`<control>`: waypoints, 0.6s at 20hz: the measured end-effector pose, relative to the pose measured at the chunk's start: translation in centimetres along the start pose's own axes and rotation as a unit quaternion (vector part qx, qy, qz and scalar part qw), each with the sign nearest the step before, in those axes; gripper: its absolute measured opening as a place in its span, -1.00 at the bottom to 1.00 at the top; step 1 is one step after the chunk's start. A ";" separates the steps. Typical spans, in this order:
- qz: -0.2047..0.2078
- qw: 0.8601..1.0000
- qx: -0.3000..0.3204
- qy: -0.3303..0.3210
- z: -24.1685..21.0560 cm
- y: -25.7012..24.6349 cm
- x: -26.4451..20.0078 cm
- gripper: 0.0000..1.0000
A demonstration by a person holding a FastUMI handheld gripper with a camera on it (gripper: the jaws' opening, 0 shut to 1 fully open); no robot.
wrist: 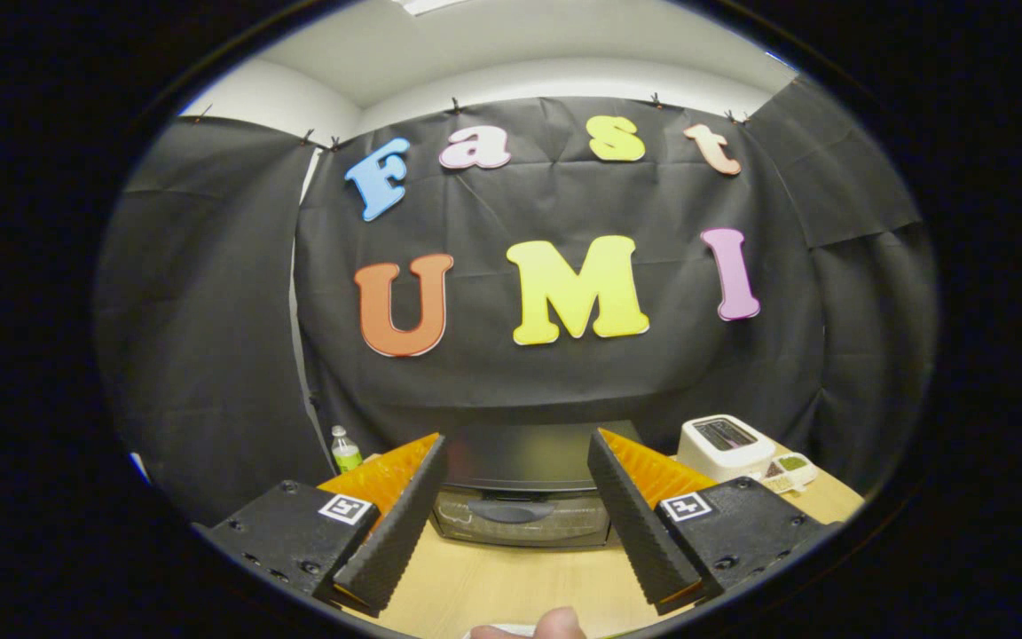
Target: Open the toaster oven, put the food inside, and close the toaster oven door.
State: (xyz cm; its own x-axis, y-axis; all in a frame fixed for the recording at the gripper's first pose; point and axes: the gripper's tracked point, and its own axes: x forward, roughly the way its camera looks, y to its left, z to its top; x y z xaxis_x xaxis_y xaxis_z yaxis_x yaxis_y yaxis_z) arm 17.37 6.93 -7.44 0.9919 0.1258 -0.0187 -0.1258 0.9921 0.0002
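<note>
A dark toaster oven (524,484) stands on the wooden table against the booth's back wall, its glass door shut and a curved handle (511,511) across the door's top. My gripper (518,453) hangs open above the table, its two fingers spread wide with the oven showing in the gap beyond them. Nothing sits between the fingers. A rounded pale-brown piece, perhaps the food (560,624), pokes up close below the gripper on something white; little of it shows.
A white toaster (724,444) stands to the right of the oven, with a small white tray of green things (790,470) in front of it. A small bottle with a green label (345,450) stands to the oven's left. Bare wooden tabletop (511,577) lies before the oven.
</note>
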 end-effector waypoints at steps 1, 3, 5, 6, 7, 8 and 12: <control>-0.004 1.000 0.002 0.003 -1.0 -0.1 1.4 1.00; -0.002 1.000 0.017 0.012 -3.5 0.1 4.0 1.00; -0.018 1.000 0.016 0.016 -5.7 -0.5 6.7 1.00; -0.025 0.999 0.013 0.021 -7.0 -0.7 8.0 1.00; -0.032 0.999 0.011 0.031 -8.4 -0.9 9.1 1.00; -0.037 0.998 0.012 0.041 -9.8 -1.1 10.3 1.00; -0.054 0.997 -0.003 0.052 -12.1 -1.3 12.4 1.00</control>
State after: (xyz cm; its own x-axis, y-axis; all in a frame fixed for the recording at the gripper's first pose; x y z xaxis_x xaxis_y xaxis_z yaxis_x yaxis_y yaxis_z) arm 29.62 7.20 -19.73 0.9924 0.0165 -0.1222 -0.0184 0.9997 -0.0142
